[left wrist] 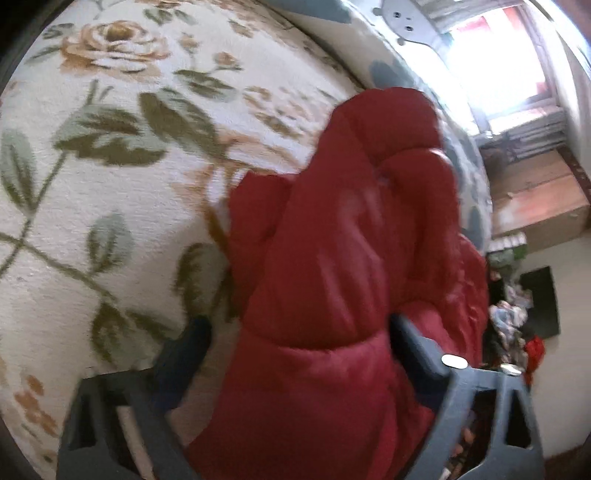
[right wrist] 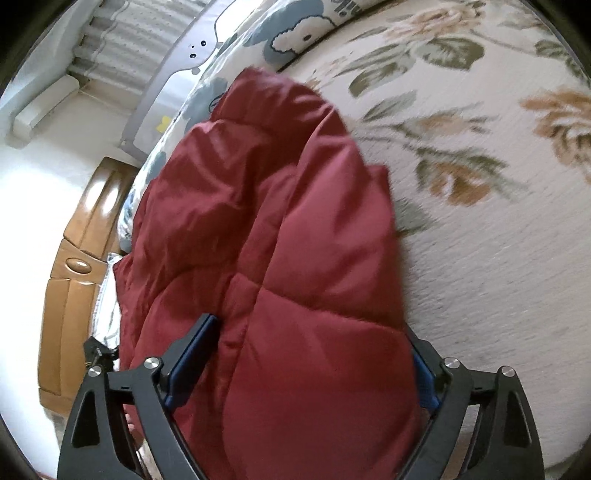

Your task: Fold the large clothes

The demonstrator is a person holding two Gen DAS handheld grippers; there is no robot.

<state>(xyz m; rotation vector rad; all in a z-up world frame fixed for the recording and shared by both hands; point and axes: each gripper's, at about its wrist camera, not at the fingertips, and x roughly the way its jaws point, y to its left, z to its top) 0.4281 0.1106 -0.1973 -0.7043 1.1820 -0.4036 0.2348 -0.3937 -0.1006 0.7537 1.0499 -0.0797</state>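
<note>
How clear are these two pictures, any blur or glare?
Left wrist view: the red jacket and flowered blanket are smeared by motion, and the window is blown out white. Right wrist view: sharper jacket, blurred blanket, bright glare at the left edge. Both bend like fisheye.

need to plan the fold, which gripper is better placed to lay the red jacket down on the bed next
Probably right. The right gripper spans a broad, flat panel of the red jacket over the floral blanket; the left gripper holds a bunched part.

You've got a bed w/ a floral blanket (right wrist: 480,258) on top; red puffy jacket (right wrist: 288,240) lies on it, blue-print quilt (right wrist: 258,33) along far edge.
</note>
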